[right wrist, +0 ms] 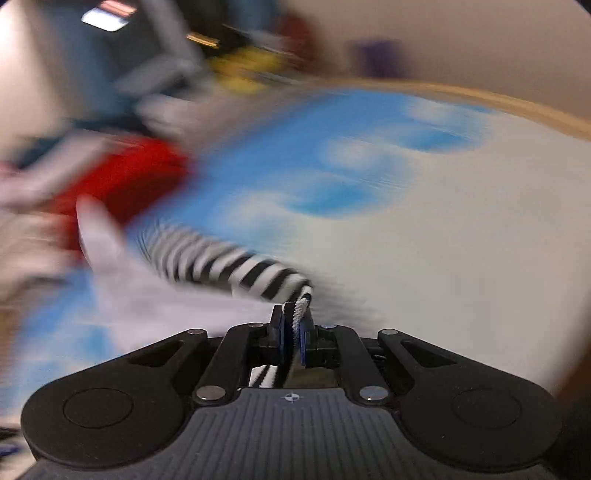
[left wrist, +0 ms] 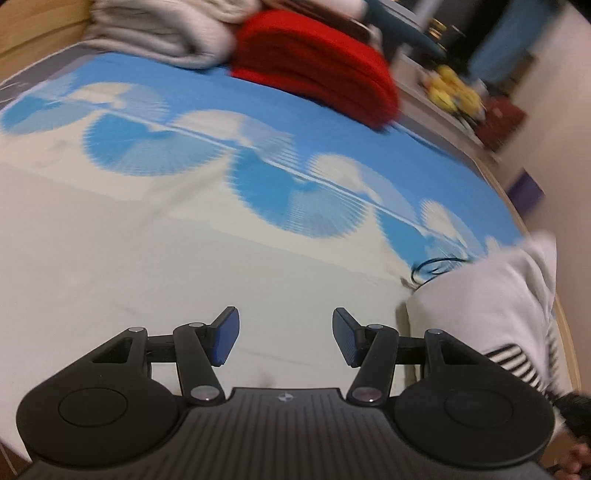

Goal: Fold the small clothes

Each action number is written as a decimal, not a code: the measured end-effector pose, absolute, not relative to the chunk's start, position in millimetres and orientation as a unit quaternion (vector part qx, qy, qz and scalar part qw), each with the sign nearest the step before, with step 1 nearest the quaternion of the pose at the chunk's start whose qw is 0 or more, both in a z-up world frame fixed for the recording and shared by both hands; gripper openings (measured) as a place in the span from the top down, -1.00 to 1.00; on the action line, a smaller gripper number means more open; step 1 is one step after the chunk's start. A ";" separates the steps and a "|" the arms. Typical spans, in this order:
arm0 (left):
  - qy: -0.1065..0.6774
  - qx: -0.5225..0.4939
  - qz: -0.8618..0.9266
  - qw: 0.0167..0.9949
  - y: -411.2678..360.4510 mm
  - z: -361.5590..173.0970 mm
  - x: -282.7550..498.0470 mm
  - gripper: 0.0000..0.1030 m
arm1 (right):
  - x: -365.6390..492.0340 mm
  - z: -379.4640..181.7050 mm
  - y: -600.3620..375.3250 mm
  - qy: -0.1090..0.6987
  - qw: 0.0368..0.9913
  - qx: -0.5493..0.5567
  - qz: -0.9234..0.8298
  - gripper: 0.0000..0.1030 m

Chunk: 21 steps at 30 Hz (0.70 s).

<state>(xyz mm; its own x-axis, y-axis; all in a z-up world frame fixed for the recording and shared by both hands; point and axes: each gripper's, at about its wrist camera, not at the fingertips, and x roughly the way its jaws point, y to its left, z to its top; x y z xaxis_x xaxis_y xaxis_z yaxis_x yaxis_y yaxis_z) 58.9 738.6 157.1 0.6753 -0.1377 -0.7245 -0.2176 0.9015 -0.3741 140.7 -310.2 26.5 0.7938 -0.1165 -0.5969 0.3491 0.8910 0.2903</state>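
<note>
Small white garment with a black-and-white striped cuff (right wrist: 255, 269): my right gripper (right wrist: 291, 328) is clenched on the striped edge, a ridge of knit showing between the pads, and the white body trails off to the left of that view, above the bedsheet (right wrist: 461, 258). That view is heavily smeared, so I can't tell how much cloth is airborne or whether it is doubled over. In the left wrist view the same garment (left wrist: 491, 295) shows at the right border, white with a striped band low down, beside a thin dark cable (left wrist: 436, 267) lying on the sheet. My left gripper (left wrist: 286, 341) is released, jaws well apart, nothing between them, hovering over bare pale sheet. My read: the piece is being carried to be laid out for the first fold. To do it well I would set the striped edge down flat on the open pale area, clear of the cable, and bring the free gripper to the opposite edge to pull it smooth. Red folded cloth (left wrist: 314, 66) and grey pile (left wrist: 166, 33) sit well apart at the far side.
</note>
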 end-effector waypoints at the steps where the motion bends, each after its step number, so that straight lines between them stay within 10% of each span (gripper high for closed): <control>1: 0.406 -0.212 0.009 0.889 722.1 157.5 66.7 -0.19 | 144.0 11.5 -334.5 0.337 0.904 0.213 -0.157 0.85; 21: 0.449 -0.160 -0.193 0.858 555.1 125.7 93.1 -0.28 | 300.6 -0.2 -433.6 0.448 0.867 0.213 0.044 0.00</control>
<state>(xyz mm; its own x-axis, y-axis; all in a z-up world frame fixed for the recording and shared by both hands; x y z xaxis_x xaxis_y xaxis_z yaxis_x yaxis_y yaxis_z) 93.1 555.1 125.7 0.5221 -0.4745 -0.7087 0.1880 0.8745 -0.4471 300.6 -433.6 -0.2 0.5950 0.2668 -0.7581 0.1153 0.9052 0.4090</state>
